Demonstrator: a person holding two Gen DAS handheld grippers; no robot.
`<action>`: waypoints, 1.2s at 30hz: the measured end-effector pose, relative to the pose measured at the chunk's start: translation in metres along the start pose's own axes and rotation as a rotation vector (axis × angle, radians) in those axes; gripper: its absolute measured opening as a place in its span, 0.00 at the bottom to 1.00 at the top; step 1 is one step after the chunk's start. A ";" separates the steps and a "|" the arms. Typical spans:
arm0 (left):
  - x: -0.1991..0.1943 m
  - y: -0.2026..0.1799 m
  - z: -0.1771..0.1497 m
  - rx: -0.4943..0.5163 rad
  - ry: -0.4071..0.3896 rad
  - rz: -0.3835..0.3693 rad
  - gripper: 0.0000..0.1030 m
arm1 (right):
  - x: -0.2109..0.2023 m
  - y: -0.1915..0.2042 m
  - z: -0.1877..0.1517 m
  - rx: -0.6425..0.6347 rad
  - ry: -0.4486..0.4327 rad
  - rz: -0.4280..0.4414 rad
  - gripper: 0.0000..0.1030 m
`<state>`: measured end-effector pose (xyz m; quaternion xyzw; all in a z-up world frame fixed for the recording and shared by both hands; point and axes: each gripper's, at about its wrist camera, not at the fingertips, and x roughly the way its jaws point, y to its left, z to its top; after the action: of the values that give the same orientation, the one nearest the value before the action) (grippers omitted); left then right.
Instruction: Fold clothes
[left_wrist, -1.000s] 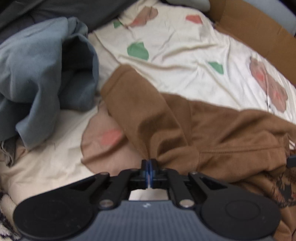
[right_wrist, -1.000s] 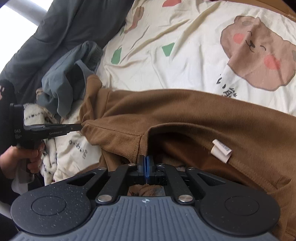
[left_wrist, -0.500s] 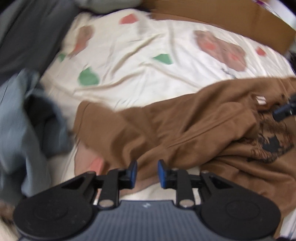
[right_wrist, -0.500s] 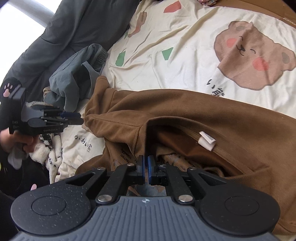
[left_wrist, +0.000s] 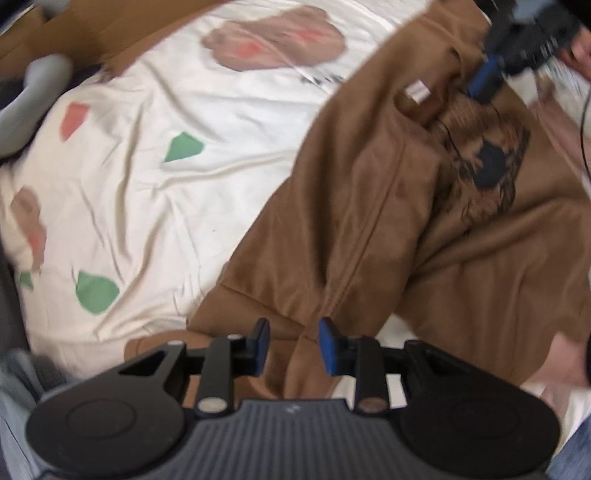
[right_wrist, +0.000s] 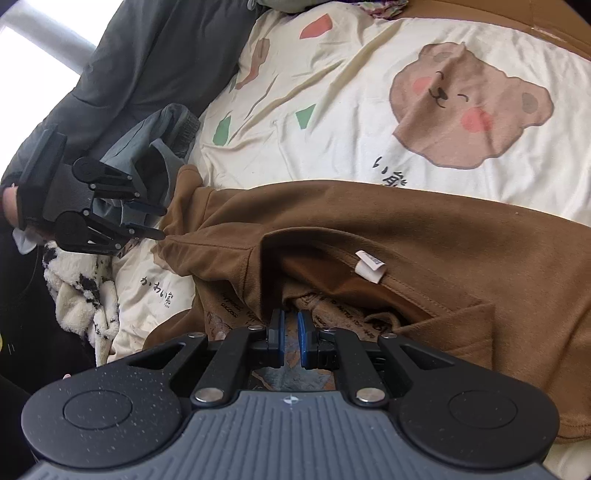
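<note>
Lying crumpled across the cream bear-print bedsheet (right_wrist: 369, 122), the brown sweatshirt (right_wrist: 424, 236) fills the lower half of the right wrist view, its neck opening gaping with a white label (right_wrist: 370, 266) at about 1 o'clock from the right hand-held gripper (right_wrist: 290, 338). That gripper's blue-padded jaws stand slightly apart with nothing pinched between them, just at the collar edge over the printed inner layer. In the left wrist view the sweatshirt (left_wrist: 388, 229) spreads from 12 to 4 o'clock, a dark graphic print (left_wrist: 487, 170) showing at 2 o'clock. The left hand-held gripper (left_wrist: 293, 345) is parted wide, a sleeve fold of the garment lying between and just under its jaws, not clamped. From the right view the left hand-held gripper (right_wrist: 153, 221) sits at 9 o'clock, tips touching the sleeve end. Beyond it lie a grey-blue garment (right_wrist: 162, 133), a dark grey jacket (right_wrist: 155, 55) and a black-and-white fleece (right_wrist: 79, 291) at the bed's edge.
</note>
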<state>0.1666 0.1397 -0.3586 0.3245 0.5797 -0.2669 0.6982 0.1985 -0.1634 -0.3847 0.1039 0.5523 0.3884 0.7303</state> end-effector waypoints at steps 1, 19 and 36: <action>0.003 0.001 0.001 0.021 0.012 -0.013 0.32 | -0.002 -0.001 -0.001 -0.001 -0.001 -0.002 0.07; 0.039 -0.016 0.004 0.291 0.106 -0.103 0.28 | -0.027 -0.022 -0.020 0.063 -0.032 -0.038 0.07; 0.035 -0.005 -0.015 0.272 0.063 -0.109 0.07 | -0.098 -0.050 -0.032 0.030 -0.068 -0.189 0.08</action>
<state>0.1601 0.1479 -0.3949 0.3924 0.5764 -0.3704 0.6136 0.1843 -0.2725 -0.3541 0.0755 0.5403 0.3059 0.7803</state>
